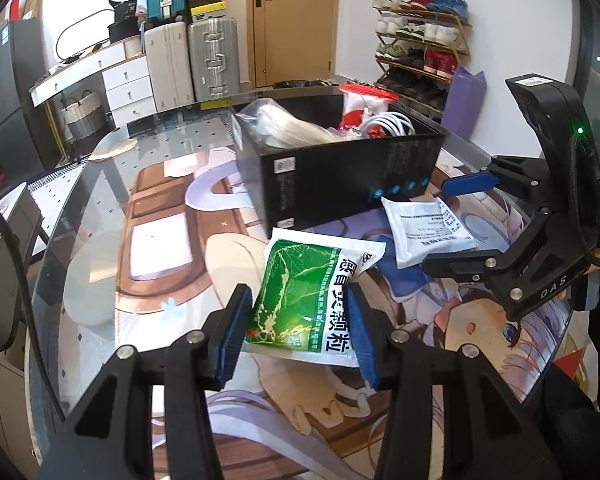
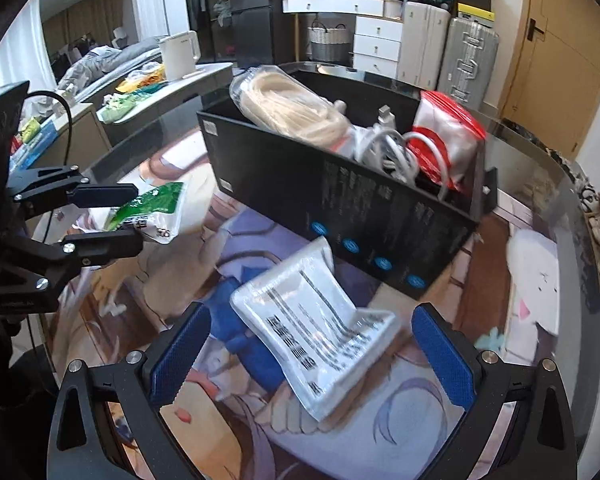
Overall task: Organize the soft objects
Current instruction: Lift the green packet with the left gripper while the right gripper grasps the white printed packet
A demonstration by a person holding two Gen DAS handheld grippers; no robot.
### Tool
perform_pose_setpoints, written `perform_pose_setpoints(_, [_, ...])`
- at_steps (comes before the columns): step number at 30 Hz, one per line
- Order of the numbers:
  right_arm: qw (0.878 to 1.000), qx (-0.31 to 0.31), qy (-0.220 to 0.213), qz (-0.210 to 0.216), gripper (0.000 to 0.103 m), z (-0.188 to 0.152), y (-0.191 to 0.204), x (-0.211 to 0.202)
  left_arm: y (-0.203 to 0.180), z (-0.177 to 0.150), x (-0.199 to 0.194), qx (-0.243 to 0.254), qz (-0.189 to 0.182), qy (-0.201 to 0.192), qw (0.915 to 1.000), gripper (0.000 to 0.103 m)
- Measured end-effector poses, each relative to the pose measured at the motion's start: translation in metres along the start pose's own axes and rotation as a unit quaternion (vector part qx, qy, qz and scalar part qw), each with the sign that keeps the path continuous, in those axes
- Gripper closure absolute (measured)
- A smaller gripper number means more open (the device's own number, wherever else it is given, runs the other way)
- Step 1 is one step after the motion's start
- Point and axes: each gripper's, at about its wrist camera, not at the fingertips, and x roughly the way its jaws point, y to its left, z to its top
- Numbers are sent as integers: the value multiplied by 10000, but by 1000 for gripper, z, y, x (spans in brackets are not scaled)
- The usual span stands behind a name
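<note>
While green sachet [image 1: 304, 300] clamped, box [image 1: 340, 176] beside

Glossy crinkled plastic film on green sachet [image 1: 300, 300] and white pouch [image 2: 320, 332], matt black card on box [image 1: 340, 176], ribbed blue rubbery pads [image 2: 440, 356] on matt black plastic fingers with bright metal screws, reflective glass over printed table mat [image 1: 172, 248].

White walls, wooden door [image 1: 294, 20] at back. Silver suitcase [image 1: 213, 60] and white suitcase [image 1: 168, 65] beside white drawer unit [image 1: 126, 84]. Shoe rack [image 1: 420, 46] along right wall. Woven basket [image 1: 83, 114] under dressing table. Unmade bed [image 2: 100, 60] beyond side counter; daylight.
</note>
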Motion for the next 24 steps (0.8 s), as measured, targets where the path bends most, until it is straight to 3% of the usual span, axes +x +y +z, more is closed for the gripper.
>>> perform_pose_setpoints(8, [9996, -192, 144, 149, 1, 8, 8, 15, 8, 0, -2, -90, 78, -33, 9999, 57])
perform_pose_setpoints(18, [9987, -169, 239, 426, 1, -11, 19, 8, 12, 0, -1, -124, 57, -9, 9999, 57])
perform_pose_setpoints(24, [9996, -25, 160, 242, 1, -8, 14, 11, 13, 1, 0, -162, 103, -40, 9998, 57])
